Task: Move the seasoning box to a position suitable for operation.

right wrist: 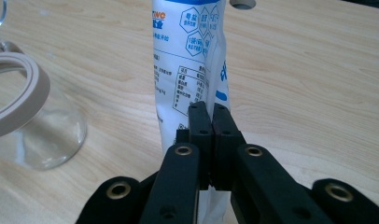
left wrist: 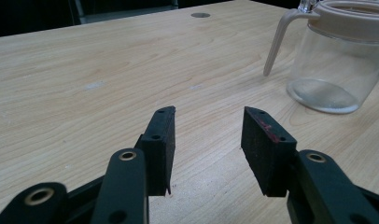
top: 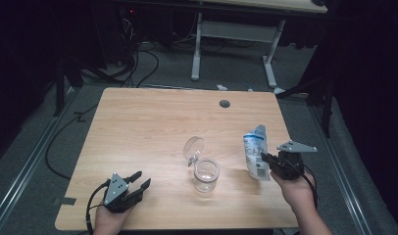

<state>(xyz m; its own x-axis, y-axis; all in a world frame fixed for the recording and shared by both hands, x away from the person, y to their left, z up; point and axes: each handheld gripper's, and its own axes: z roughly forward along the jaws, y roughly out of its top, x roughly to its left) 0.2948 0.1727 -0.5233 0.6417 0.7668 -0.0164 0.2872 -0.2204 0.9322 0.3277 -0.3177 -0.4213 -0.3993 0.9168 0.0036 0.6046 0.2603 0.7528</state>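
Nearest the person, the left gripper [top: 138, 185] rested on the wooden table [top: 153, 127] with its jaws held moderately apart and nothing between them, pointing toward the glass jar [top: 206, 175]; the right gripper [top: 264, 160] was pinched tight on the edge of a white and blue printed pouch [top: 255, 152], held upright with its long axis vertical; the jar stood between the two hands, lid [top: 192, 148] swung open behind it, just to the left of the pouch; so the right hand looked the nearer one for tipping the pouch toward the jar's mouth.

Wooden table [top: 153, 127], white-legged desk [top: 236, 34] behind, cables [top: 138, 63] on grey floor [top: 50, 147]
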